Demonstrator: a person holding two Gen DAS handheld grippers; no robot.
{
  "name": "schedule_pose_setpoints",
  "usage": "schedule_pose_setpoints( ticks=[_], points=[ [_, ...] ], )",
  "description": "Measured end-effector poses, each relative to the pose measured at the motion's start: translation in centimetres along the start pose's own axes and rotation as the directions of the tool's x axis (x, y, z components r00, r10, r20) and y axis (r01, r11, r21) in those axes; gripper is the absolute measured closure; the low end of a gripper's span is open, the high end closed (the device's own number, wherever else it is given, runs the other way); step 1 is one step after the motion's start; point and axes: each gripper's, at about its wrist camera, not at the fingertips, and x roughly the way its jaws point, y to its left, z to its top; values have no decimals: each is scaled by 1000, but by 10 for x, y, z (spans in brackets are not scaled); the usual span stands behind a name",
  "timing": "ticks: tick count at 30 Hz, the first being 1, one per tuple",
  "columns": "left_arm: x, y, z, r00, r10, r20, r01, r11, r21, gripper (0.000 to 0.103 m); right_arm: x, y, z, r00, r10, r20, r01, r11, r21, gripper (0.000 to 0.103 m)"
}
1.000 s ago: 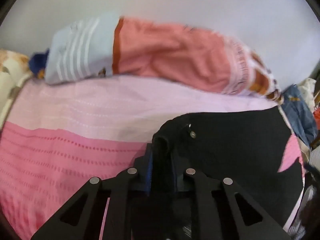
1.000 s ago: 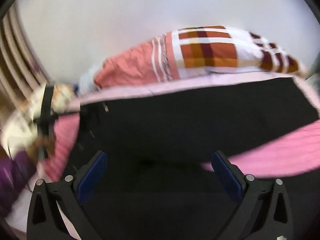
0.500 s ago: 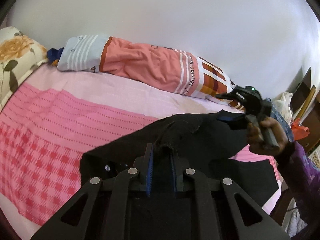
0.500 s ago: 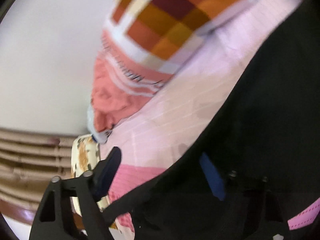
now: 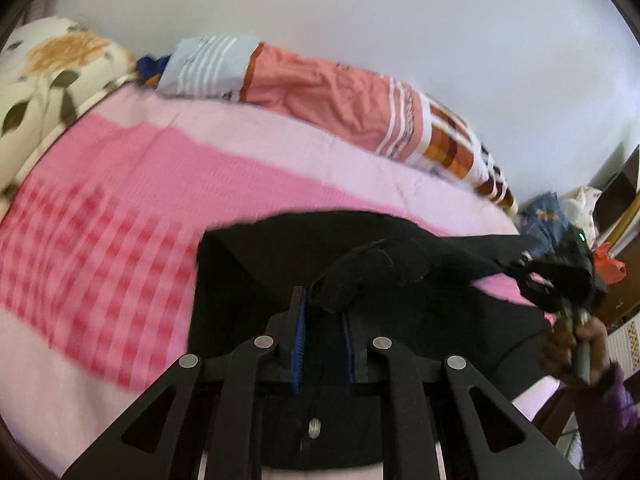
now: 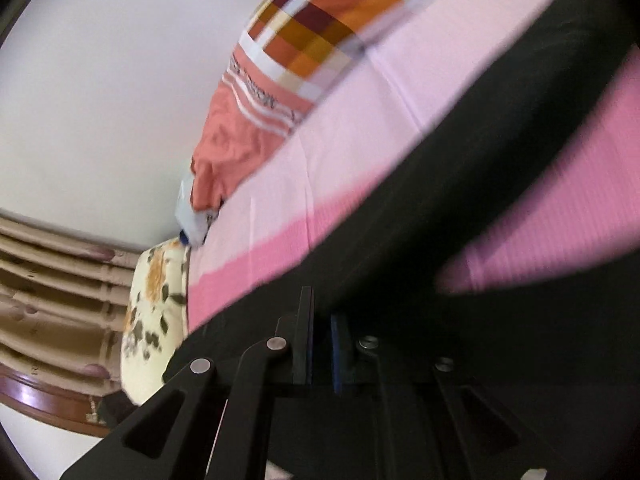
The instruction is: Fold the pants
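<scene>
Over the bed's (image 5: 120, 184) near edge, black pants (image 5: 400, 276) are held lifted; left tool (image 5: 323, 332) and right tool (image 6: 320, 340) are each clamped on an edge. Soft, light, droopy cloth; best gripped at corners.

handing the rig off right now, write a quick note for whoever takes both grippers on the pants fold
Left gripper: shut on a bunched edge of the black pants, lifted slightly off the pink bedsheet.
Right gripper: shut on another edge of the pants; it also shows far right in the left wrist view.
The pants are stretched between the two grippers over the sheet, with the rest lying on the bed. The orange bolster lies along the wall, apart from them.
Done: both edges gripped and raised.
Left: carry the held edge over, lay it down, smooth, release. No finished fold is visible yet.
</scene>
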Motion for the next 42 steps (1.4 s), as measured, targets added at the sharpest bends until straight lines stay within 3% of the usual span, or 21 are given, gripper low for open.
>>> schedule_pose_setpoints(
  ticks=[5,9,12,14,17,18,20,21,22,23,25,27,30,35,39,42],
  points=[
    [-8,8,-46,996,29,-82,-36,996,-77,87,-8,-29,-77,998,-15,-66,18,999,49,95],
    [-7,26,-81,988,47,-146,-70,985,-156,90,0,-52,-113,991,-8,-132,19,997,81,98],
    [-17,20,-94,983,124,-136,-138,985,-100,90,8,-66,-126,987,9,-158,9,994,111,98],
    [-30,8,-95,976,189,-108,-197,978,-67,90,5,-63,-127,988,21,-153,-10,997,74,97],
    [-53,-23,-89,973,230,-31,-229,973,23,83,-28,-69,-124,989,141,-48,-136,986,92,96],
    [-58,-37,-82,973,232,-15,-230,971,63,81,-44,-74,-119,989,147,5,-147,985,89,94],
    [-60,-64,-72,987,162,-1,-161,979,123,75,-78,-90,-104,986,125,112,-134,988,81,87],
    [-57,-83,-69,993,115,1,-113,979,170,62,-95,-102,-94,980,113,161,-130,987,95,79],
    [-50,-100,-67,996,90,-4,-87,974,209,44,-111,-117,-84,972,99,212,-127,984,125,75],
    [-45,-113,-66,998,67,-20,-60,970,237,37,-129,-133,-75,960,90,266,-136,978,158,70],
    [-19,-148,-65,997,-31,-71,50,958,282,34,-159,-158,-55,935,65,349,-138,972,190,68],
    [16,-177,-69,979,-117,-168,161,947,279,34,-176,-170,-36,920,29,391,-110,977,185,65],
    [65,-213,-85,921,-230,-313,308,924,228,34,-194,-196,-6,906,11,422,-113,970,217,65],
    [129,-250,-96,874,-239,-422,332,930,160,34,-204,-226,35,896,7,443,-143,951,273,62],
    [155,-248,-101,857,-241,-455,300,952,62,34,-207,-245,61,896,-2,443,-142,946,291,59],
    [150,-241,-110,856,-269,-442,299,954,-3,34,-217,-267,71,908,-90,409,-63,936,347,56]
  ],
)
